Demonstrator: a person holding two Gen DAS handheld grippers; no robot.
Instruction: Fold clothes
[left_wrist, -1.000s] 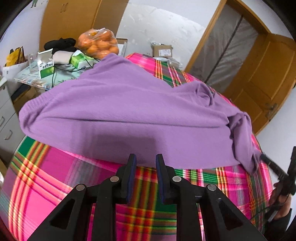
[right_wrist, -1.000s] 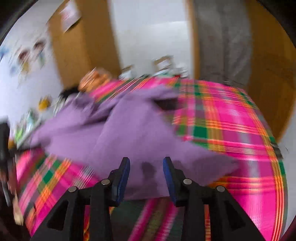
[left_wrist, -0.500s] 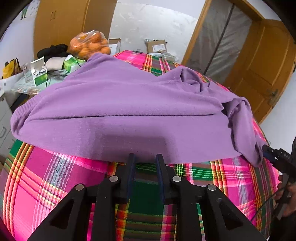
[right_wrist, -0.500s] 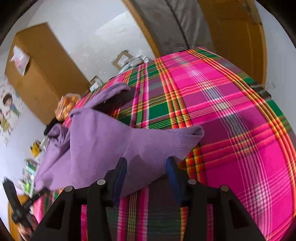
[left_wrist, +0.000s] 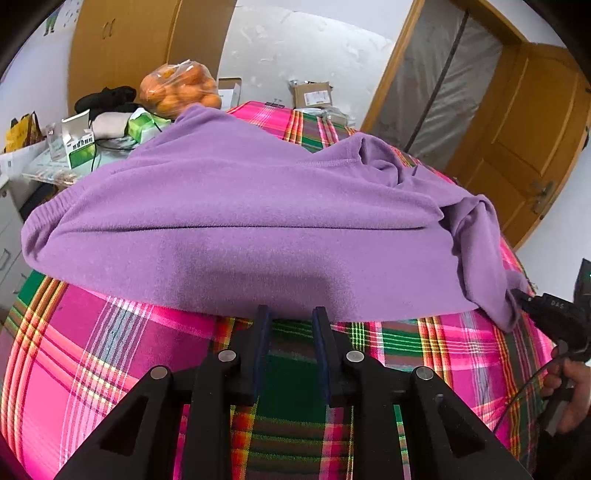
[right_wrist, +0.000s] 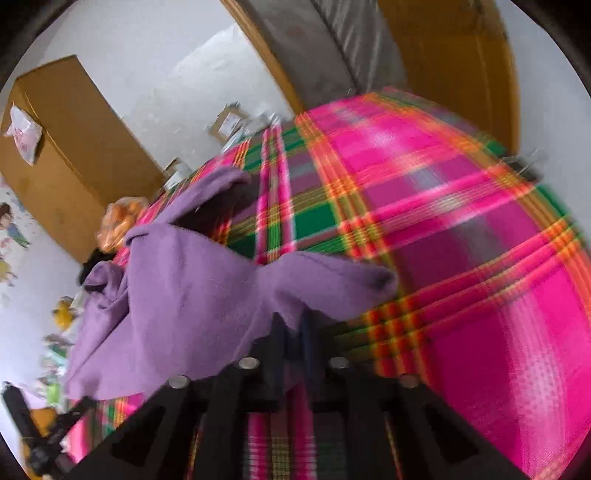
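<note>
Fleecy purple garment (left_wrist: 240, 221), pinched apparently by right hand-held gripper (right_wrist: 293, 332); left hand-held gripper (left_wrist: 290, 314) narrowly parted.

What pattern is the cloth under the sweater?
Pink, green and orange plaid tablecloth, clearest in the left wrist view.

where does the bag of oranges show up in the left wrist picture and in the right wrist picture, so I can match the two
Left wrist view: the bag of oranges sits top left of centre, behind the far edge of the purple sweater.
Right wrist view: the bag is small and blurred at the left edge, mid-height, just above the sweater.
Shared landmark: the wooden wardrobe standing right behind the bag.
</note>
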